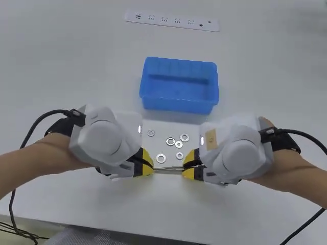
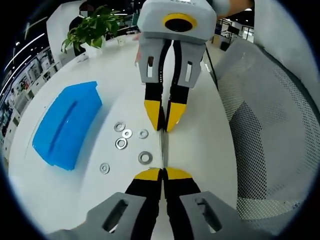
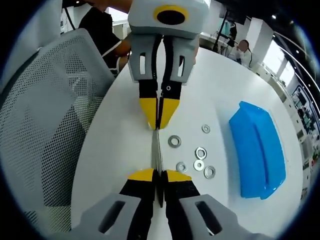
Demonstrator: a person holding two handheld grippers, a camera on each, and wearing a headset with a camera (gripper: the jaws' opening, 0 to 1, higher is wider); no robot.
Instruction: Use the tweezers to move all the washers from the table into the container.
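Thin metal tweezers (image 1: 168, 169) lie level just above the white table, held at both ends. My left gripper (image 1: 148, 166) is shut on one end and my right gripper (image 1: 188, 166) is shut on the other, tips facing each other. In the left gripper view my own jaws (image 2: 162, 173) pinch the tweezers (image 2: 162, 150). In the right gripper view my jaws (image 3: 155, 175) pinch the tweezers (image 3: 156, 150). Several silver washers (image 1: 170, 141) lie loose on the table just beyond the tweezers, the nearest (image 1: 161, 158) close to them. The blue container (image 1: 176, 104) stands behind the washers.
A white power strip (image 1: 171, 20) lies at the far side of the table. The table's near edge runs just under my hands. A grey mesh chair (image 2: 270, 125) stands beside the table, and a potted plant (image 2: 90, 32) sits at its far end.
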